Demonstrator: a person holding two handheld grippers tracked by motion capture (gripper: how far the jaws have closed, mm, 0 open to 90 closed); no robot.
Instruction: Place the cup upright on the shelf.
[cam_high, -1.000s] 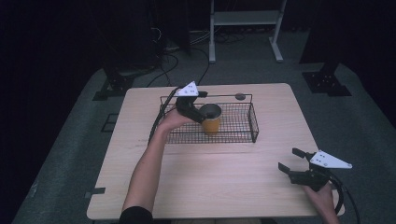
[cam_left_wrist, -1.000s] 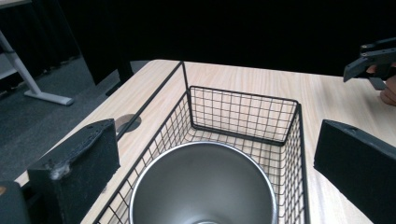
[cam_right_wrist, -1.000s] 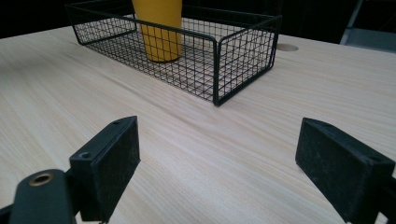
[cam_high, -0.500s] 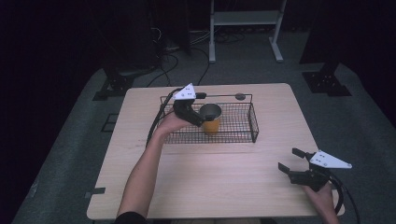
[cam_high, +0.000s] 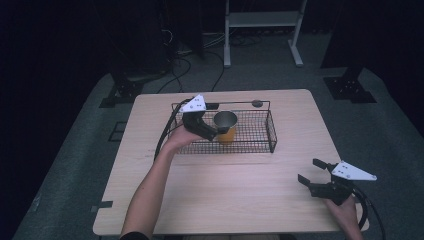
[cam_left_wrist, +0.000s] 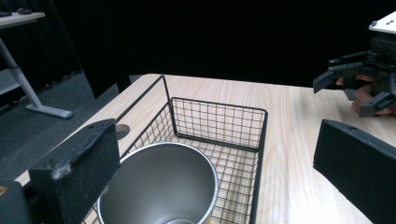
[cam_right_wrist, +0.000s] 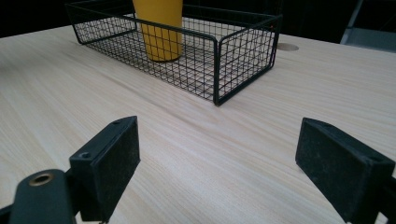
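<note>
My left gripper (cam_high: 212, 131) hung spread around the cup (cam_high: 226, 126), which stood upright in the basket (cam_high: 270, 131). My right gripper (cam_high: 314, 174) rested spread on the surface (cam_high: 225, 185), out of the way.

floor: grey carpet (cam_high: 75, 165) | white stand (cam_high: 260, 20) | black cables (cam_high: 200, 50)

You're in some kind of lab or recording studio, not a home. Black curtains (cam_high: 60, 45) wall off the space, the floor is grey carpet (cam_high: 70, 165), and cables (cam_high: 187, 67) trail across it behind your light wood surface (cam_high: 225, 195). There's a white metal stand (cam_high: 262, 20) at the back and black stand bases (cam_high: 350, 87) at the sides.
</note>
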